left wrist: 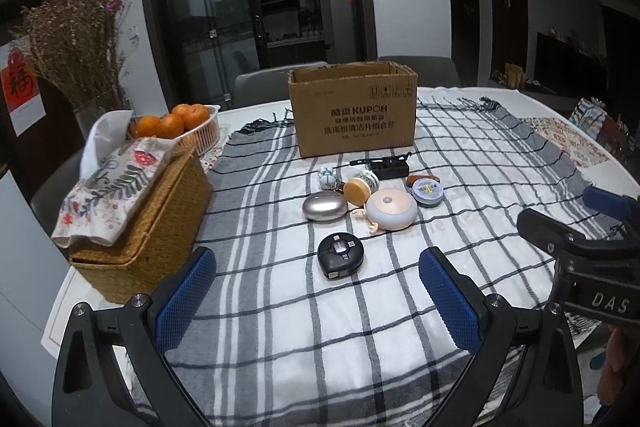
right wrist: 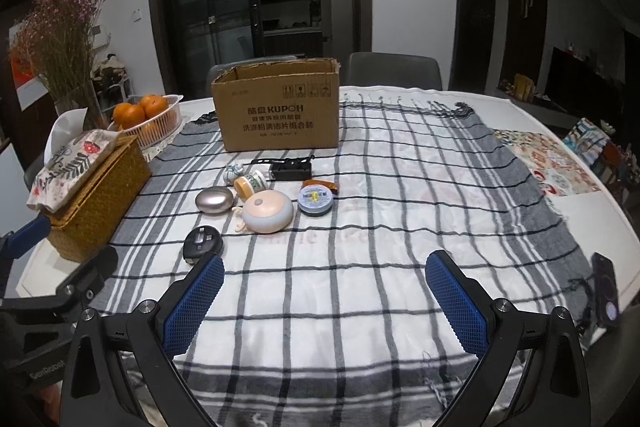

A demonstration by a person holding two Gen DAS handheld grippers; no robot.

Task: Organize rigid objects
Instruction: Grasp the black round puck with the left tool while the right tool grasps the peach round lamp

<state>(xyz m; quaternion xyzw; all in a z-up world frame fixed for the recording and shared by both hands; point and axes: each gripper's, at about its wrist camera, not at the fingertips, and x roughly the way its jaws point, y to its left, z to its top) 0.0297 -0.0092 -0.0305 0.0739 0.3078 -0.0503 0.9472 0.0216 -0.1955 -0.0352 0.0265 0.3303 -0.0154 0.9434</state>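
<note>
Hovering low over the plaid cloth [left wrist: 320, 327], the left gripper [left wrist: 316, 303] has its blue pads spread wide with nothing between them, and the right gripper [right wrist: 324, 301] is equally wide and empty. Neither touches an object, which suggests the sorting has not started.

The rigid items sit in a loose cluster at the centre of both views, just in front of the open cardboard box [left wrist: 354, 111], which stands upright with flaps gone, presumably so things can be dropped straight in. Nearest the left gripper, in the middle of its view, lies a black heart-shaped gadget [left wrist: 341, 254], apart from the rest and probably the easiest first pick. Behind it are a silver oval case [left wrist: 325, 207], a round pale night light [left wrist: 391, 213], a small jar lying on its side [left wrist: 361, 187], a flat round tin [left wrist: 427, 191] and a black rectangular device [left wrist: 390, 167] closest to the box.

At the left of both frames, a woven basket [left wrist: 160, 227] under a floral cloth and a basket of oranges [left wrist: 176, 125] stand clear of the cluster.
</note>
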